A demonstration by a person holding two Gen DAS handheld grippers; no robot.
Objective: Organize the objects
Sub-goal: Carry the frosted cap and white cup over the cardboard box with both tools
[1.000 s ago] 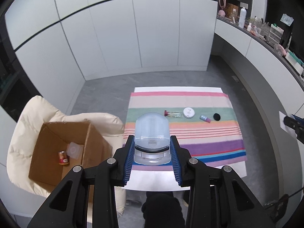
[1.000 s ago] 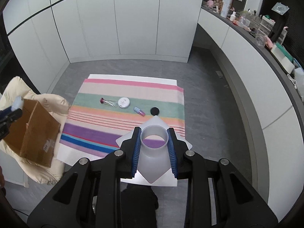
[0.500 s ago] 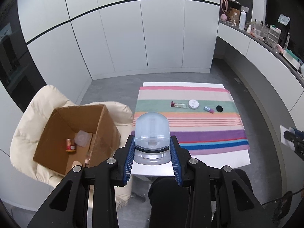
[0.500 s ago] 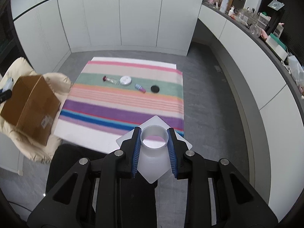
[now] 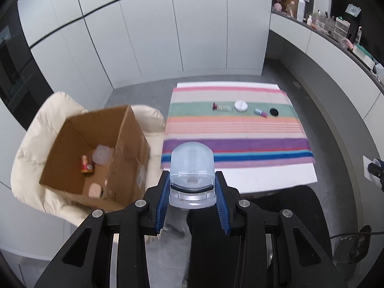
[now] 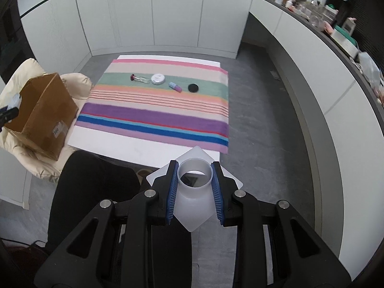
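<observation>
Both grippers have drawn back from the worktop since a second ago, so the striped cloth now sits farther ahead in each view and the box has slid nearer the middle of the left one. The left gripper (image 5: 192, 198) has its blue fingers (image 5: 162, 205) pressed narrowly against the sides of a clear blue dome-topped container (image 5: 192, 168), held in the air over the near edge of the worktop (image 5: 264, 177). The right gripper (image 6: 194, 192) is closed as tight as it goes on the neck of a white funnel-like piece (image 6: 194, 196), open ring facing up, with a flat white plate behind it.

On the striped cloth (image 5: 235, 129), along the green band, lie a small clear vial with a red cap (image 5: 219, 106), a round white tin (image 5: 240, 105), a small blue-and-pink bottle (image 5: 261, 112) and a black disc (image 5: 274, 112), in a row, apart from each other. Printing on the tin is too small to read.

Left of the worktop an open cardboard box (image 5: 129, 148) sits on a cream padded chair (image 5: 36, 132); inside are a red can (image 5: 85, 165) and a clear lidded tub (image 5: 103, 154). A white label on the box's outer side shows figures, perhaps "900", in the right view. The person's dark-clothed legs (image 6: 96, 180) fill the space below the grippers. A cluttered counter (image 6: 336, 31) curves along the right wall.
</observation>
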